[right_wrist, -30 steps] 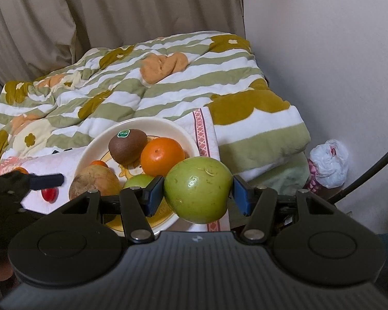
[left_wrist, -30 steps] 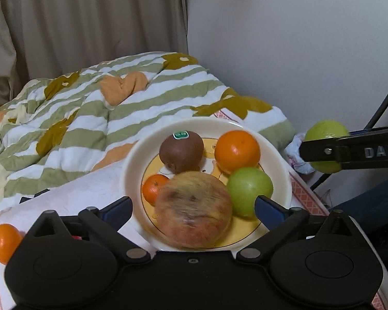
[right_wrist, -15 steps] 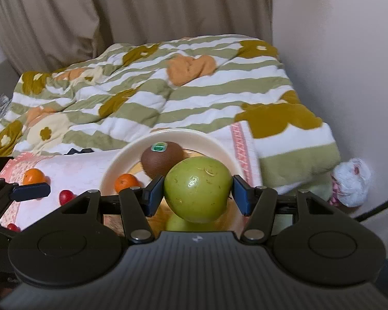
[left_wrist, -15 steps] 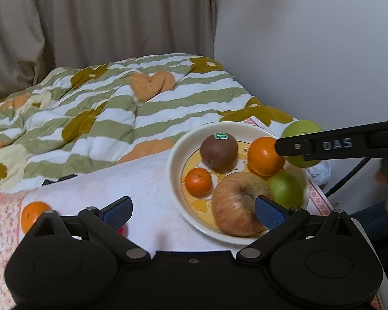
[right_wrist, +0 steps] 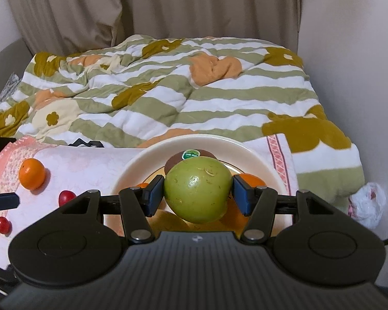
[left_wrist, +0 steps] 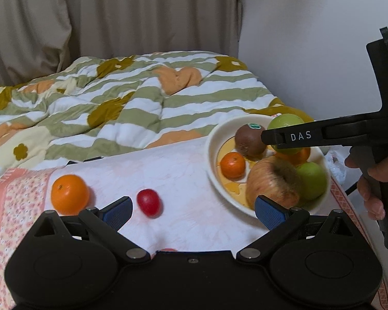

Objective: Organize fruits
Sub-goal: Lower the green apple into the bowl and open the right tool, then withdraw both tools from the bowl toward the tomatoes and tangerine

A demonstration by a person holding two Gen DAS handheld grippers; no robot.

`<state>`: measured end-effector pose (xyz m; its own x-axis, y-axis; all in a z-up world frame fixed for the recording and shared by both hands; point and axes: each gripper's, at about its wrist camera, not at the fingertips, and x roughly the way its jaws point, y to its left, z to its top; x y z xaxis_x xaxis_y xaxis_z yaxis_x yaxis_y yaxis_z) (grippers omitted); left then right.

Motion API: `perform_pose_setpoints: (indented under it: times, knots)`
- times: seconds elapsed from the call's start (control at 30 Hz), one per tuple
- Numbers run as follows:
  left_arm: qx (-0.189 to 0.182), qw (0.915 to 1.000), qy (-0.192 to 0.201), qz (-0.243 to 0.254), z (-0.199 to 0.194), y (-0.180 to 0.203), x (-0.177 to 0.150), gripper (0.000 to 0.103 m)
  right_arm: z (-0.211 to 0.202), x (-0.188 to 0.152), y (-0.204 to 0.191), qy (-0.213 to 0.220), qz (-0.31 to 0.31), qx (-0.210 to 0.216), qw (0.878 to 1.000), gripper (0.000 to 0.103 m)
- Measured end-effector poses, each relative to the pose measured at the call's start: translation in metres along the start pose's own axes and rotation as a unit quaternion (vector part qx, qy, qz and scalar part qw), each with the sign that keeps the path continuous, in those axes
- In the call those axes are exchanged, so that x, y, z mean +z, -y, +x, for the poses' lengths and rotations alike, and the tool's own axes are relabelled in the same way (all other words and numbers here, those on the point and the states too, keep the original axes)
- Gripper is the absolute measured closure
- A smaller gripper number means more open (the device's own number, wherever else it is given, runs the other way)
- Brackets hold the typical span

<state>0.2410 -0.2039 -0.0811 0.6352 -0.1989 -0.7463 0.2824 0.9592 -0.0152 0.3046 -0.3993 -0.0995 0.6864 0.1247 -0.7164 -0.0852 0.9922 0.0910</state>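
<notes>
My right gripper [right_wrist: 198,193] is shut on a green apple [right_wrist: 198,188] and holds it just above the cream plate [right_wrist: 132,170], in front of the kiwi [right_wrist: 191,155]. In the left wrist view that apple [left_wrist: 284,124] hangs over the plate [left_wrist: 212,160] behind the right gripper's finger [left_wrist: 292,137]. On the plate lie a kiwi [left_wrist: 248,139], a mandarin [left_wrist: 232,164], a big reddish apple [left_wrist: 271,183], an orange [left_wrist: 297,156] and a second green apple [left_wrist: 313,179]. My left gripper [left_wrist: 194,211] is open over the white cloth, with nothing between its fingers.
A loose orange [left_wrist: 69,193] and a small red fruit [left_wrist: 148,202] lie on the cloth left of the plate; another red fruit [right_wrist: 2,224] lies nearer. A striped quilt [left_wrist: 142,108] is behind, the wall at right, a plastic bag [right_wrist: 367,204] beside it. A hand [left_wrist: 375,178] grips the right tool.
My right gripper has carried the green apple leftward, over the plate. My left gripper has swung left, bringing the loose orange and red fruit into view.
</notes>
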Motion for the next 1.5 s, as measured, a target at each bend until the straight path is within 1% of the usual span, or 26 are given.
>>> perform_pose_setpoints:
  times: [0.03, 0.07, 0.13, 0.17, 0.23, 0.53, 0.73, 1.03, 1.13, 1.23, 1.4, 1.5]
  knots:
    - [0.001, 1.0, 0.0, -0.003, -0.001, -0.002, -0.001, 0.001, 0.001, 0.0, -0.001, 0.0, -0.002, -0.001, 1.0, 0.03]
    - [0.003, 1.0, 0.0, -0.005, -0.002, -0.003, -0.002, 0.001, 0.001, 0.0, -0.003, 0.002, -0.004, -0.002, 1.0, 0.027]
    - [0.006, 1.0, 0.001, -0.008, -0.005, -0.005, -0.004, 0.001, -0.003, -0.001, -0.004, 0.013, -0.006, -0.001, 1.0, 0.013]
    - [0.008, 0.9999, 0.002, -0.008, -0.006, -0.005, -0.005, 0.001, -0.006, 0.0, -0.005, 0.02, -0.004, -0.003, 1.0, 0.0]
    - [0.01, 0.9999, 0.004, -0.012, -0.01, -0.005, -0.007, 0.001, -0.014, -0.002, -0.005, 0.033, 0.001, -0.002, 0.999, 0.0]
    - [0.015, 0.9996, 0.018, -0.019, -0.032, 0.0, -0.017, 0.001, -0.044, -0.013, -0.002, 0.03, 0.012, -0.002, 0.999, 0.0]
    - [0.019, 0.9987, 0.04, -0.024, -0.057, 0.005, -0.023, 0.001, -0.077, -0.02, -0.004, 0.044, 0.011, -0.002, 0.999, 0.0]
    - [0.047, 0.9955, 0.07, -0.044, -0.108, 0.006, -0.044, 0.001, -0.129, -0.034, -0.017, 0.06, -0.006, 0.009, 0.998, 0.0]
    - [0.062, 0.9939, 0.076, -0.05, -0.125, -0.001, -0.051, 0.0, -0.143, -0.038, -0.026, 0.063, -0.006, 0.016, 0.998, 0.0]
    - [0.077, 0.9926, 0.075, -0.058, -0.138, -0.014, -0.058, 0.0, -0.155, -0.042, -0.037, 0.065, -0.005, 0.02, 0.998, 0.0]
    - [0.099, 0.9902, 0.071, -0.069, -0.153, -0.045, -0.07, 0.0, -0.166, -0.049, -0.061, 0.063, -0.001, 0.022, 0.998, 0.0]
    - [0.1, 0.9903, 0.064, -0.071, -0.155, -0.07, -0.074, 0.0, -0.167, -0.053, -0.079, 0.06, 0.007, 0.015, 0.998, 0.0]
